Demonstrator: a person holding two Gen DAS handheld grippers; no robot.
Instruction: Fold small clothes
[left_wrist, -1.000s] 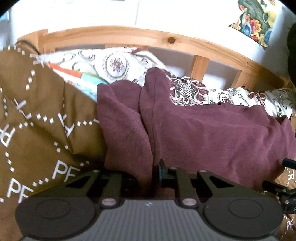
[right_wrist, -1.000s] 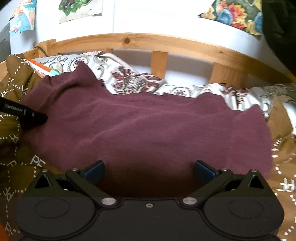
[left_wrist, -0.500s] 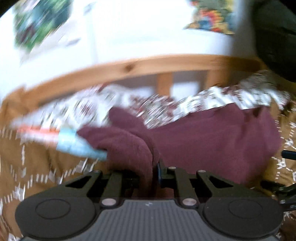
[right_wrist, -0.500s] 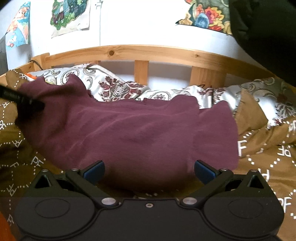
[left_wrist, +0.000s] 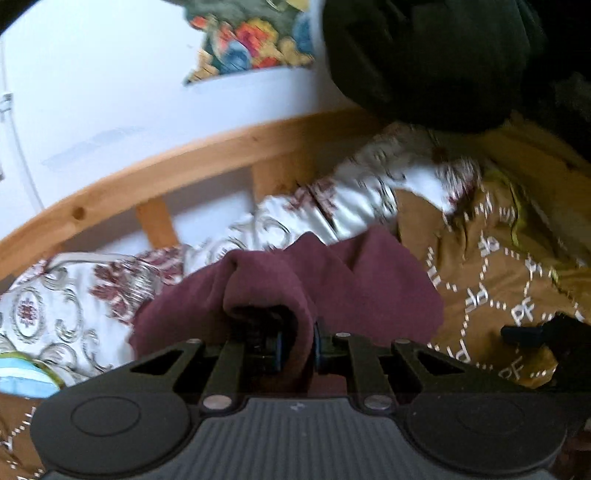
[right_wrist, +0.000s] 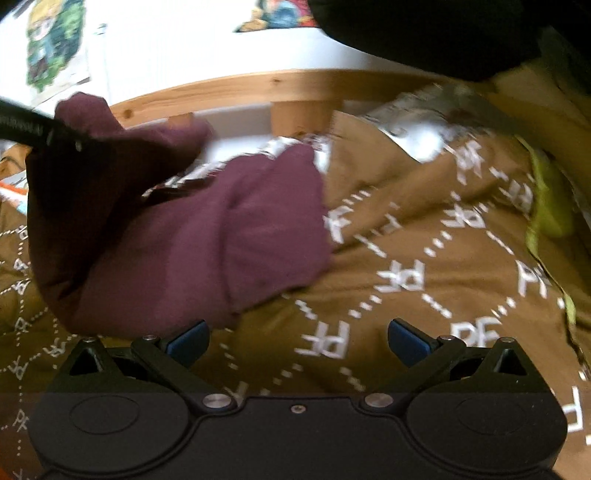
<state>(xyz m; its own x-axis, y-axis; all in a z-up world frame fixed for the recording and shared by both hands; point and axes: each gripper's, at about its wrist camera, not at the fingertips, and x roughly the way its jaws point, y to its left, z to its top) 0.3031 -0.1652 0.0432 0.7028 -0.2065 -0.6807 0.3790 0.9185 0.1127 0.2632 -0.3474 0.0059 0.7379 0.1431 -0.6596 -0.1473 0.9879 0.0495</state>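
A: Where is the cloth, and how is it held?

B: A small maroon cloth (left_wrist: 354, 280) lies partly on a brown bedspread (left_wrist: 491, 280) printed with white letters, toward the wooden bed rail (left_wrist: 207, 151) at the far edge. One end is lifted: the left gripper (left_wrist: 297, 347) is clenched on a bunched fold of it, with fabric draped over the fingertips.

A: Why lifted like that?

B: It looks like a fold in progress. Pinching one end and carrying it over the rest would lay one half on the other. In the right view the raised end (right_wrist: 122, 147) hangs from the left gripper (right_wrist: 40, 131) above the part lying flat.

A: And the right gripper?

B: The right gripper (right_wrist: 297, 338) is spread wide with nothing between its blue pads (right_wrist: 406, 338). It hovers over bare bedspread (right_wrist: 424, 258), just beside the cloth's near edge, probably clear of the swing and ready to press or take a corner.

A: What surrounds it?

B: A white patterned pillow (left_wrist: 66, 310) lies along the rail. A dark garment (left_wrist: 443, 55) fills the upper right corner. The pictures are blurred.
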